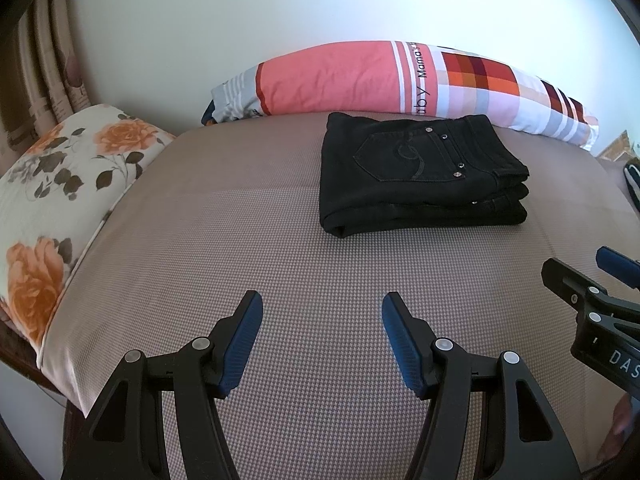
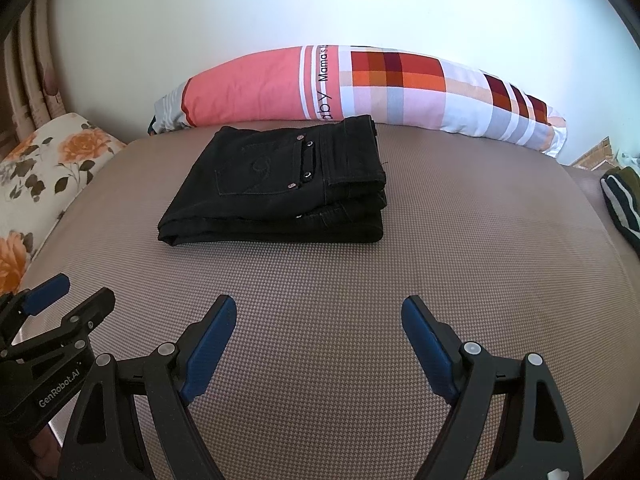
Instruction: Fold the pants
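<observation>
Black pants lie folded in a compact stack on the bed, back pocket up, just in front of the long bolster. They also show in the right wrist view. My left gripper is open and empty, hovering over the bed well short of the pants. My right gripper is open and empty too, also back from the pants. The right gripper's fingers show at the right edge of the left wrist view; the left gripper's fingers show at the left edge of the right wrist view.
A long pink and plaid bolster lies along the wall behind the pants. A floral pillow sits at the bed's left end. Curtains hang at the far left. A dark striped cloth lies at the right edge.
</observation>
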Tool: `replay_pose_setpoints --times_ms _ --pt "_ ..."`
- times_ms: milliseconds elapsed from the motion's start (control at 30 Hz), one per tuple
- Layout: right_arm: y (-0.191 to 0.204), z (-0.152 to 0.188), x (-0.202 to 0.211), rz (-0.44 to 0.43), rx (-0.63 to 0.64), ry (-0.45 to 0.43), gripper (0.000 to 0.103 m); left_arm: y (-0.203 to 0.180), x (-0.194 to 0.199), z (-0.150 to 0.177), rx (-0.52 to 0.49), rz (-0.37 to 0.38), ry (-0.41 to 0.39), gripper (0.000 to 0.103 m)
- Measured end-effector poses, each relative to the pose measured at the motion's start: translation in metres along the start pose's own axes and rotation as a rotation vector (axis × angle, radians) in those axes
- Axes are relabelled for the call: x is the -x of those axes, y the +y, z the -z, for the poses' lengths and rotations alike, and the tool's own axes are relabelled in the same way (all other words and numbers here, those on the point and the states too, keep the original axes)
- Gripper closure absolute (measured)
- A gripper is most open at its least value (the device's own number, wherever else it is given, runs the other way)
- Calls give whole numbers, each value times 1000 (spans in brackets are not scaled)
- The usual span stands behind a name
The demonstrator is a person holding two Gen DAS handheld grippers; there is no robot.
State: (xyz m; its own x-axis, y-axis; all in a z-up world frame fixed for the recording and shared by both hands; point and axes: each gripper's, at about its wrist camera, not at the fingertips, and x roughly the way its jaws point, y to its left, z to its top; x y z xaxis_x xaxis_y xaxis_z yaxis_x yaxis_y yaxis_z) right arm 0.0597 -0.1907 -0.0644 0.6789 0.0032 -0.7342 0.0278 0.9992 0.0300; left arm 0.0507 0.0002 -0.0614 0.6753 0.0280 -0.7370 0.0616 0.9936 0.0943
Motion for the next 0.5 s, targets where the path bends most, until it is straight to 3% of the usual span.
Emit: replay_pose_setpoints --times_ms 500 --pt "-5 0 -3 -3 1 7 20 -1 -4 -2 -14 3 3 40"
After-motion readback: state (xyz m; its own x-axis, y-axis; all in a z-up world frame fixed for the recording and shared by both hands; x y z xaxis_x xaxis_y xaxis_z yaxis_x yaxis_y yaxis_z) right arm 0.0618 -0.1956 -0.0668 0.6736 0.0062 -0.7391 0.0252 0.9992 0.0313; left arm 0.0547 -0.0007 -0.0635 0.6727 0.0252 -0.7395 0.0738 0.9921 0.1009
